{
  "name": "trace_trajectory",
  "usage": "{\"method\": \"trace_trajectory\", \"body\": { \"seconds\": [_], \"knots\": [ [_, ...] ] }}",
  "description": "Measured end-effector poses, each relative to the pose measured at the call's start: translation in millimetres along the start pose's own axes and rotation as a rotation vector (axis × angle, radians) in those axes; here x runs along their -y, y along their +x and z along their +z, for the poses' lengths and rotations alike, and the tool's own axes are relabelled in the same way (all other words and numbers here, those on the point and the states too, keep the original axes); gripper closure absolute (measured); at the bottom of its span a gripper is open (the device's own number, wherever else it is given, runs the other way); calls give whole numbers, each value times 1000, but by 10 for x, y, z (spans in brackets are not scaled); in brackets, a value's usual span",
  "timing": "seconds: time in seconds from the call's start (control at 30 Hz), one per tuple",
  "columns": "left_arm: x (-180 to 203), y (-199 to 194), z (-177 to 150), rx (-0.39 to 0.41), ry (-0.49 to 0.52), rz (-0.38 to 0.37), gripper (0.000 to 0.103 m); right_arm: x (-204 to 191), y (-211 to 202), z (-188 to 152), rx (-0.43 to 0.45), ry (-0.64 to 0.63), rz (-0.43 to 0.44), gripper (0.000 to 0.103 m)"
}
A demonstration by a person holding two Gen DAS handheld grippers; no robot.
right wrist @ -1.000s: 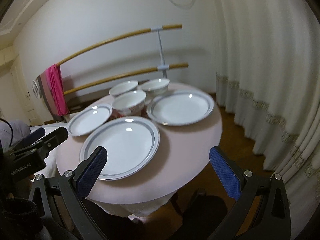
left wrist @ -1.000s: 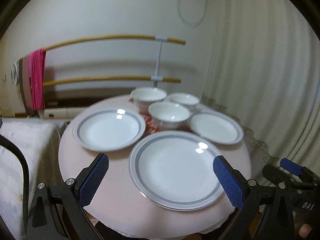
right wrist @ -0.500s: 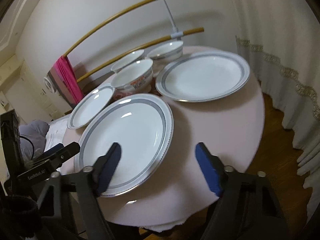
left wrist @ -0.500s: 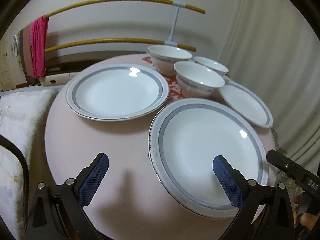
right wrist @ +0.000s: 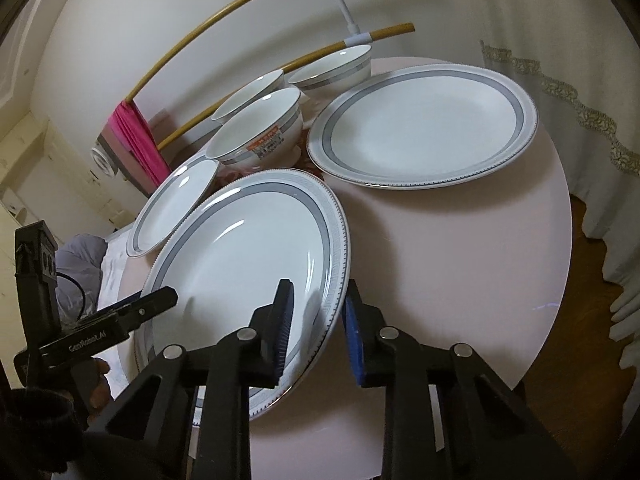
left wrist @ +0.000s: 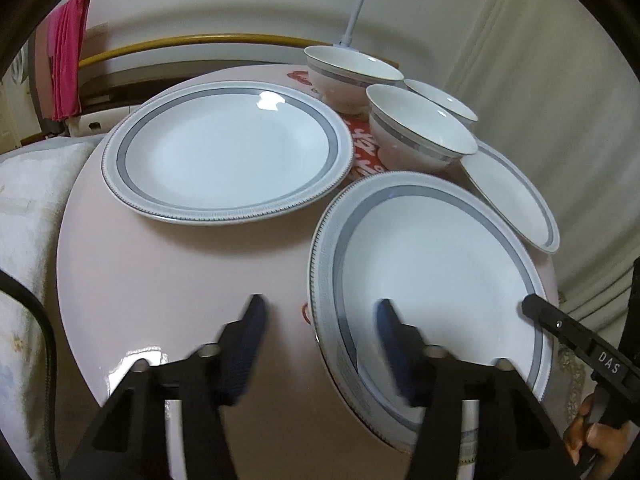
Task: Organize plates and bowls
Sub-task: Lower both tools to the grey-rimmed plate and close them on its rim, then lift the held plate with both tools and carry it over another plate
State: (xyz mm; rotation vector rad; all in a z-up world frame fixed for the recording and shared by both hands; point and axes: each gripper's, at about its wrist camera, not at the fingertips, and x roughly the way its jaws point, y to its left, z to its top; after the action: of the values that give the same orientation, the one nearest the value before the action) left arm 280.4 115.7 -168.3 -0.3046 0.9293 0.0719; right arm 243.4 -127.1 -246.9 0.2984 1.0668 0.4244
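Both pairs of jaws have just been closing on the rim of the near dinner plate, which lies low and centre in the right wrist view and lower right in the left wrist view. Our right gripper has narrowed until its pads flank the plate's edge, one above the rim and one outside it; whether they already press on it we cannot tell. Our left gripper is blurred and about half closed, with the opposite rim of the same plate between its pads but not clearly pinched. As for progress, we judge the job barely begun: nothing is stacked. A second large plate lies flat at the upper left of the left wrist view, a smaller plate sits at the right edge, and three bowls stand separately at the upper right, all on the round pink table. Still ahead, we think, are lifting this plate onto another, adding the third, and nesting the bowls.
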Motion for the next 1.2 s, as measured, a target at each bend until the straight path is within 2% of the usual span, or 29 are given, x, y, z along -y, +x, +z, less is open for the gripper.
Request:
{"method": "trace_trajectory", "body": {
  "seconds": [0.2,0.27,0.4,0.57,0.63,0.93,1.2],
  "knots": [
    [7,21,-7,-10,7,-36,74,16,66,5,-20,9,18,88],
    [7,36,-1,-11,13,-45,76,20,69,4,-18,11,26,88],
    [3,68,-1,-19,18,-92,77,11,76,3,-14,4,28,88],
    [-45,76,-13,-11,8,-109,77,-16,85,-2,-8,-2,17,88],
    [-64,75,-19,-5,8,-100,83,-20,87,-7,-5,-3,15,88],
    [-93,-19,-69,26,-10,-114,86,-44,65,-54,5,-21,16,87],
    [-192,-288,-101,80,-8,-117,89,-159,22,-97,-2,-33,41,86]
  ]
}}
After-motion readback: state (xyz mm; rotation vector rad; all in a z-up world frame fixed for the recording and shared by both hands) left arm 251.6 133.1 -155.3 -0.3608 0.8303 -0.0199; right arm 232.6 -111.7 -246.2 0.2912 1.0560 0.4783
